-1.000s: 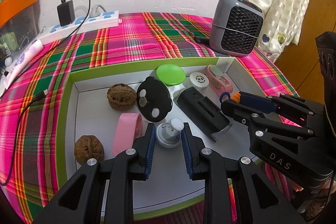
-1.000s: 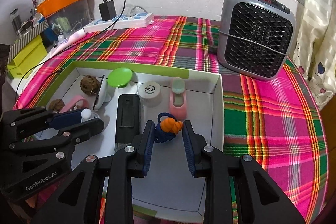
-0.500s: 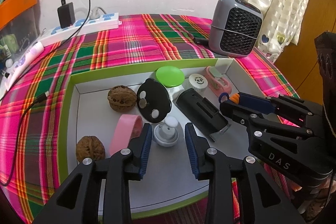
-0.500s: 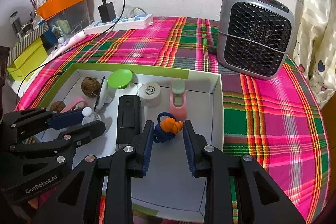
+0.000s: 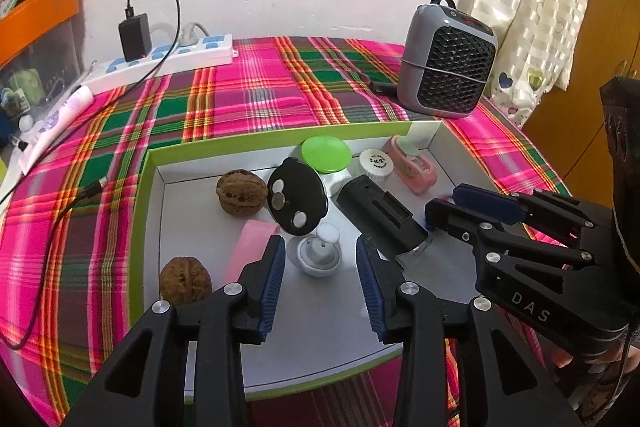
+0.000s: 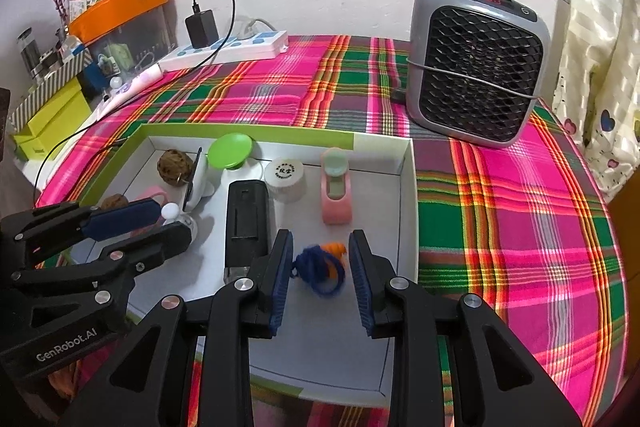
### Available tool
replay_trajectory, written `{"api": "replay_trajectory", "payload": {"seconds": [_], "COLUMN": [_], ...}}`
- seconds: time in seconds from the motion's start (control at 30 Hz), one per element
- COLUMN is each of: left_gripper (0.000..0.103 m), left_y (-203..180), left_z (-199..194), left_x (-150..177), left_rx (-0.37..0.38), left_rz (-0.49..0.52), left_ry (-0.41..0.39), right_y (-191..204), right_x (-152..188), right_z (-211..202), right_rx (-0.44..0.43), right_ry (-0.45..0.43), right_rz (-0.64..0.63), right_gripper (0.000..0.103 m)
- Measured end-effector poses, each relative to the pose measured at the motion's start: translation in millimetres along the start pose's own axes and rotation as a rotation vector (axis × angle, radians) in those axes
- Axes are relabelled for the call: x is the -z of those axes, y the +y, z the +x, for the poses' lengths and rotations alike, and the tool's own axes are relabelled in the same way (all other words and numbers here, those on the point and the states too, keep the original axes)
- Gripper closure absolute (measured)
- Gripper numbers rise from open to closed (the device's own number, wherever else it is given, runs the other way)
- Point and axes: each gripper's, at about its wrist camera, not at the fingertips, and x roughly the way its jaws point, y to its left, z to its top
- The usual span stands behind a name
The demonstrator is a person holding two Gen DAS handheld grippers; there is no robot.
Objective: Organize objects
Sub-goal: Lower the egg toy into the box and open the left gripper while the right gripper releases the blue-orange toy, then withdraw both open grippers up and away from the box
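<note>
Cord, blue with an orange piece (image 6: 320, 265), lies blurred on the white floor of the green-rimmed tray (image 6: 408, 187), between the open pads of the right gripper (image 6: 320, 275), with a gap on each side and no pad touching it. Just beyond it in the right wrist view stand a pink clip-like holder (image 6: 335, 191), a white round jar (image 6: 286, 175) and a long black block (image 6: 245, 219), with a green disc on a white stand (image 6: 231, 149) at the far wall. In the left wrist view the left gripper (image 5: 320, 271) is spread wide over a small white knobbed piece (image 5: 320, 253), which sits between the pads and apart from both. A black oval plate with round metal spots (image 5: 296, 195) leans upright just behind the knobbed piece. A pink strip (image 5: 250, 247) lies beside the left pad, partly hidden by it. One walnut (image 5: 241, 191) rests near the far left corner and a second walnut (image 5: 185, 281) close to the tray's left wall. The tray sits on a plaid cloth (image 5: 256, 91). Beyond it, a grey fan heater (image 6: 476, 67) stands to the right and a white power strip (image 6: 228, 49) with a black charger (image 6: 201, 27) to the left, against the wall.
</note>
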Motion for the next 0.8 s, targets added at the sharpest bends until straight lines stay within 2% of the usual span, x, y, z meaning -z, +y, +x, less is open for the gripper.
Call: {"api": "replay_trajectory", "payload": {"seconds": [0.6, 0.7, 0.8], "left_gripper": [0.067, 0.067, 0.067], "left_y": [-6.7, -8.2, -9.1], "left_z": [-32.8, -41.7, -49.8], "left_x": [12.1, 15.8, 20.8], "left_rx": [-0.031, -0.035, -0.050], "left_rz": [-0.008, -0.011, -0.010], "left_ry": [-0.048, -0.060, -0.072], "right_y": [6.9, 9.8, 12.2], "right_x": [10.6, 13.7, 16.6], "right_z": [-30.0, -35.9, -42.8], "right_rx": [-0.008, -0.014, -0.018], "right_ry": [-0.047, -0.054, -0.066], "right_rz": [0.017, 0.018, 0.017], "right_gripper": [0.072, 0.057, 0.057]}}
